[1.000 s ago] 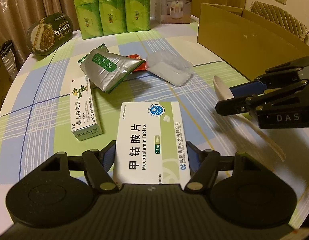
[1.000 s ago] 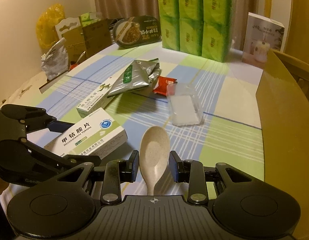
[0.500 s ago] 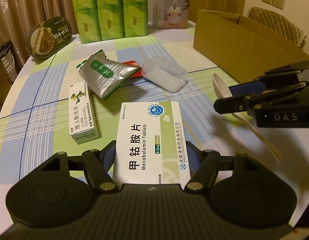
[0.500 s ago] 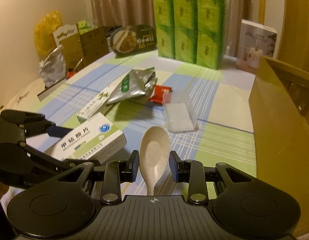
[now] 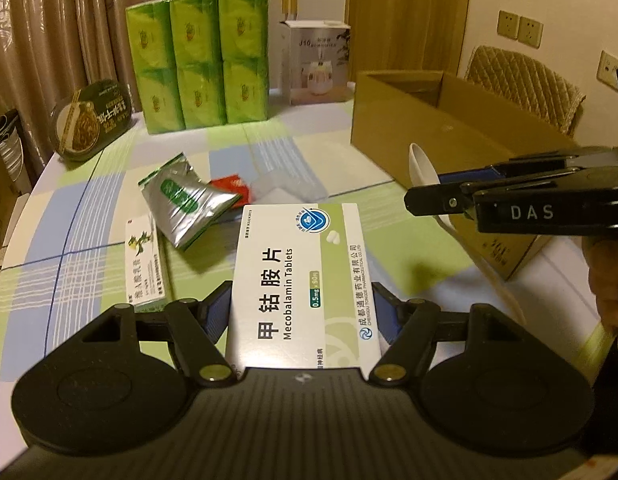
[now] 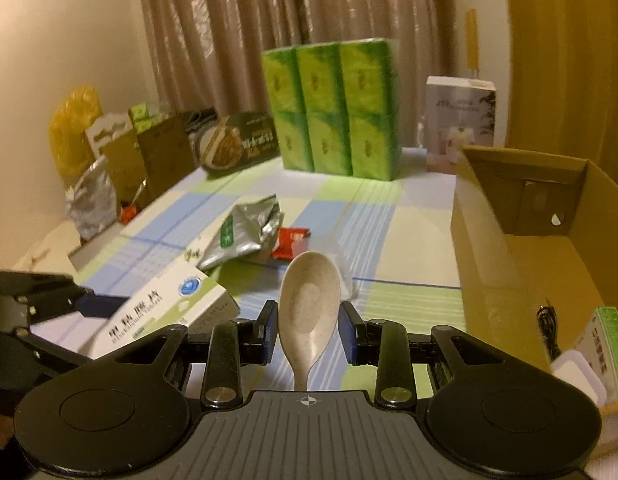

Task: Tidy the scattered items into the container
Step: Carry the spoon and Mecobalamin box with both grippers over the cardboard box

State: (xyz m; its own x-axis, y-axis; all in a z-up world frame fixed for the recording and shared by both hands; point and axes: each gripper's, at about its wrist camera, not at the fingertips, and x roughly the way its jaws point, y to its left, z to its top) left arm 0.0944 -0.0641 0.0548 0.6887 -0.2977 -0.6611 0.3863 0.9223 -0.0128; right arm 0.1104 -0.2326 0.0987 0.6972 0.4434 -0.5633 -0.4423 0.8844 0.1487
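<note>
Ahead, foil pouch (image 5: 185, 204), tissue packs (image 5: 199, 60), cardboard box (image 5: 437, 136)

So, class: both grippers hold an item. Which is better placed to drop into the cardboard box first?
Right. The right gripper with the spoon is beside the open box; the left gripper with the tablet box is farther away.

Your left gripper (image 5: 301, 314) is matte black plastic, with a ribbed centre plate, two rounded lobes, brass-coloured pivot screws and blue finger pads (image 5: 217, 312); your right gripper (image 6: 307, 332) matches it, stamped "DAS" in white on its side.
</note>
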